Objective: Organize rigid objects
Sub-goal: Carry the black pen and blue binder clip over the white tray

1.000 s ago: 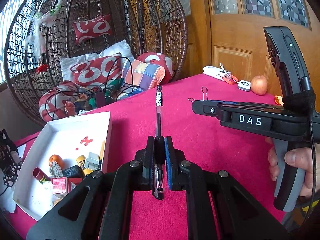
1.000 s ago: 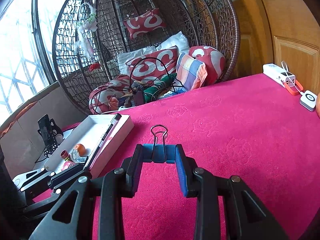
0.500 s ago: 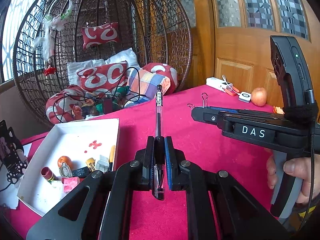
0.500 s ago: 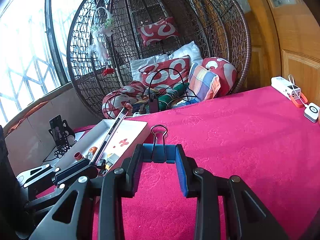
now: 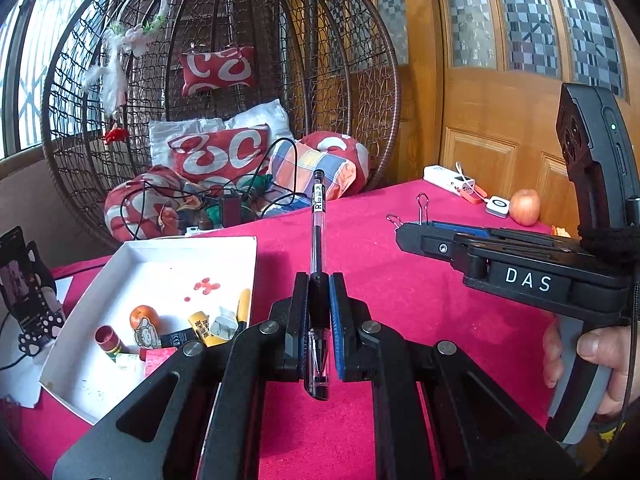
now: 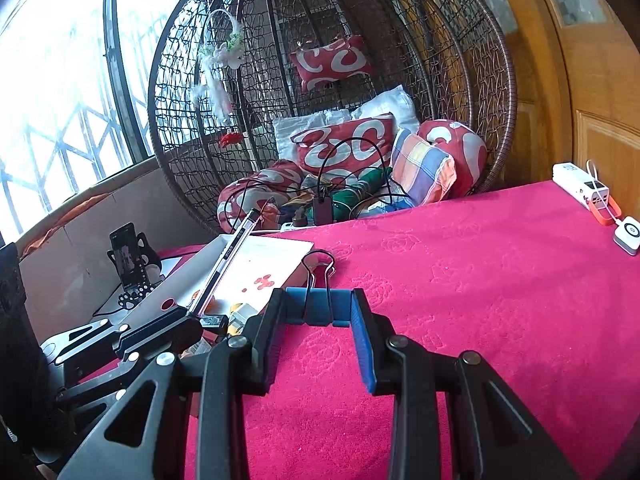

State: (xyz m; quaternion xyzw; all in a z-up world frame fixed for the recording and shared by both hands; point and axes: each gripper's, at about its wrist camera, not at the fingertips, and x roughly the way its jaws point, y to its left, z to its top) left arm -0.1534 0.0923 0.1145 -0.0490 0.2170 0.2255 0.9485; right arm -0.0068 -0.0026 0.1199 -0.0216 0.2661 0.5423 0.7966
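Both grippers have drifted toward the white box [image 5: 100, 280] since the earlier frame, so it now sits larger and nearer in each view. Left gripper [image 5: 318, 312] has its fingers clenched on a clear pen [image 5: 318, 216], gripped near the tip end with the capped end pointing away toward the wicker chair [image 5: 224, 60]. Right gripper [image 6: 320, 312] holds a blue binder clip [image 6: 318, 306] by its body, wire loops sticking forward. Both loads hang above the red bench [image 6: 480, 300], just right of the box.

Judging by the task, both things belong in that box. To do it well, carry the pen clear over the near wall before letting go, then lay it flat along a wall, away from the clutter in the near-left corner. Bring the clip in afterwards, so the two grippers don't crowd each other.

Readable writing: "DAS" on the right gripper's side in the left view; the pen's label begins "RT", the rest too small.
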